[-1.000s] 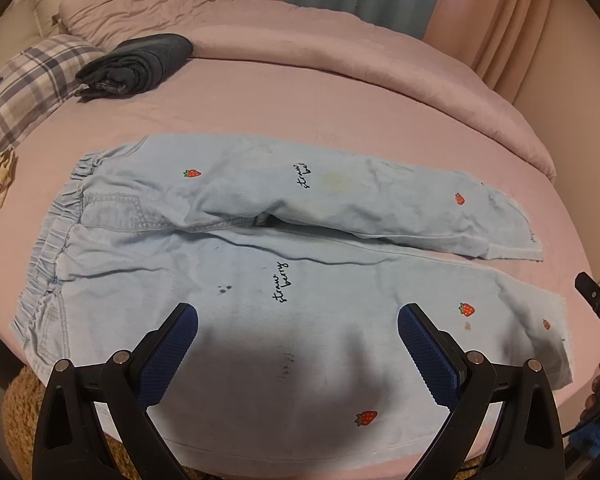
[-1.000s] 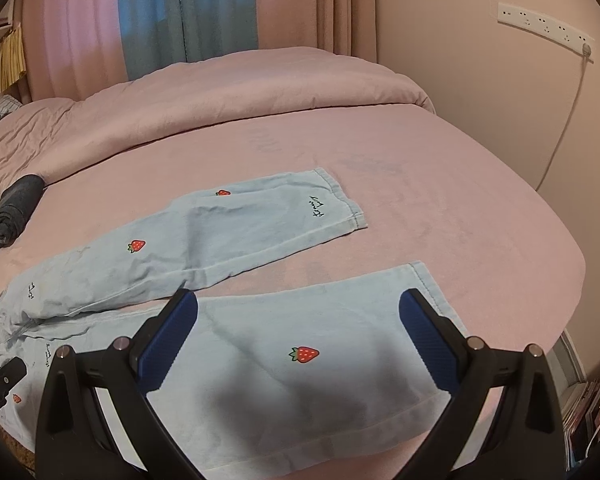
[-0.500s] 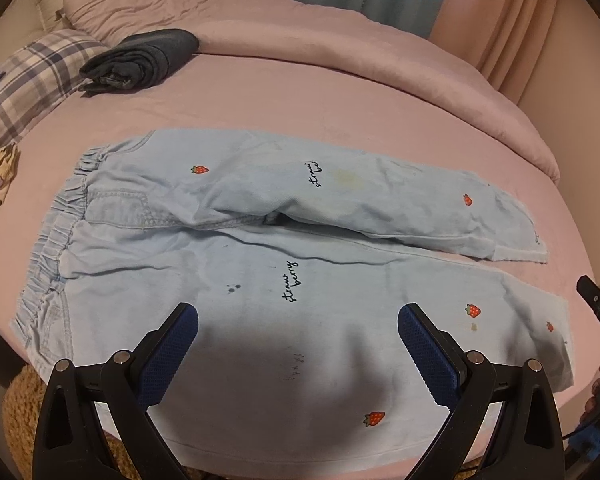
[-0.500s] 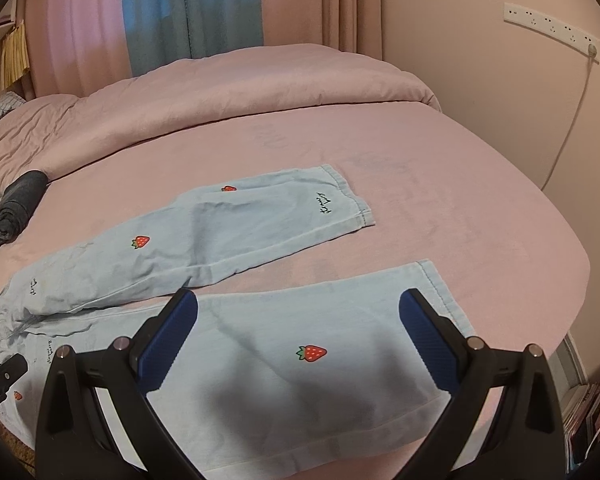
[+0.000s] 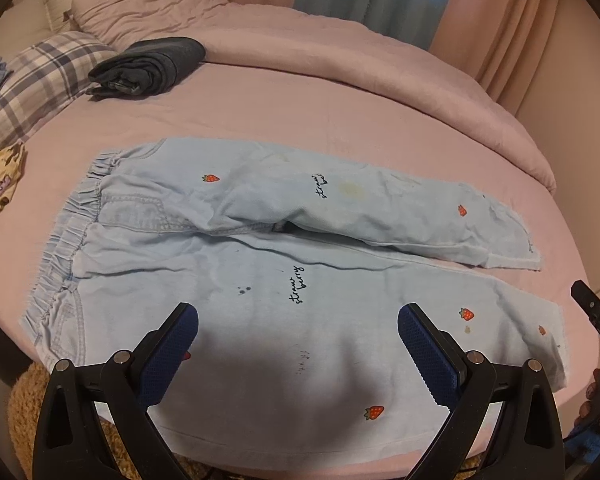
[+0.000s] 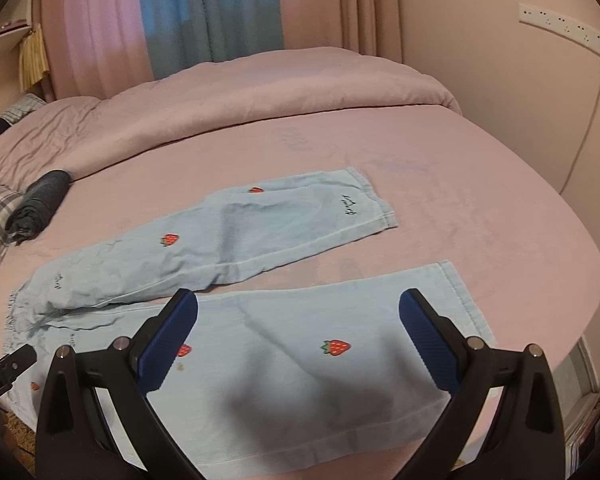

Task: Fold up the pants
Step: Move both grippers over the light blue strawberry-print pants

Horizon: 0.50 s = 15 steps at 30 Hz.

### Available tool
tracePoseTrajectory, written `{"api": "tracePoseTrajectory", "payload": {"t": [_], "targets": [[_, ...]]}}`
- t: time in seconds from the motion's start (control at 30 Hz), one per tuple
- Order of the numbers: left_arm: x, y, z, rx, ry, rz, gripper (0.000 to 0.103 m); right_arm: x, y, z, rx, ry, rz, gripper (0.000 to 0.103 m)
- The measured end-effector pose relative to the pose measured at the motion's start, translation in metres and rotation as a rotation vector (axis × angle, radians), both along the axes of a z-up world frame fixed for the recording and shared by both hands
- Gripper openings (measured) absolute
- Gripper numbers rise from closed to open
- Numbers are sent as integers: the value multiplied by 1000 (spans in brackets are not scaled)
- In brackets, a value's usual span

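Observation:
Light blue pants [image 5: 260, 248] with strawberry prints lie spread flat on the pink bed, waistband to the left, both legs running right and slightly apart. My left gripper [image 5: 298, 332] is open and empty, hovering above the near leg's thigh. My right gripper [image 6: 298, 328] is open and empty, above the near leg [image 6: 320, 344] close to its hem. The far leg [image 6: 260, 236] lies beyond it. The right gripper's tip shows at the right edge of the left wrist view [image 5: 596, 312].
A folded dark garment [image 5: 148, 66] lies at the back left of the bed [image 5: 300, 108]. A plaid pillow [image 5: 36, 80] and a yellow cloth [image 5: 0, 176] lie on the left. A rolled pink duvet [image 6: 240, 96] runs along the back. The wall [image 6: 520, 100] stands right.
Both grippers have drawn back and risen slightly, so the pants sit a little farther away in both views. The pants have not moved.

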State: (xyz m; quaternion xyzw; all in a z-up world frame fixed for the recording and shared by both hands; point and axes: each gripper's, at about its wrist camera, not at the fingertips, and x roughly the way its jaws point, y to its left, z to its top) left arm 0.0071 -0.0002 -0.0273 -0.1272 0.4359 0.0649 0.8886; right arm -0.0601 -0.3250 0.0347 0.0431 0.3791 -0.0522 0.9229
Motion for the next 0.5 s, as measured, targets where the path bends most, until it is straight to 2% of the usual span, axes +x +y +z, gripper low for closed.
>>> {"api": "tracePoseTrajectory", "payload": {"t": [0.23, 0.5], "targets": [[-5, 8, 5, 17, -13, 24, 101, -1, 10, 3, 38, -6, 71, 102], [-9, 17, 8, 19, -23, 51, 101, 1, 29, 3, 26, -3, 127, 102]]}}
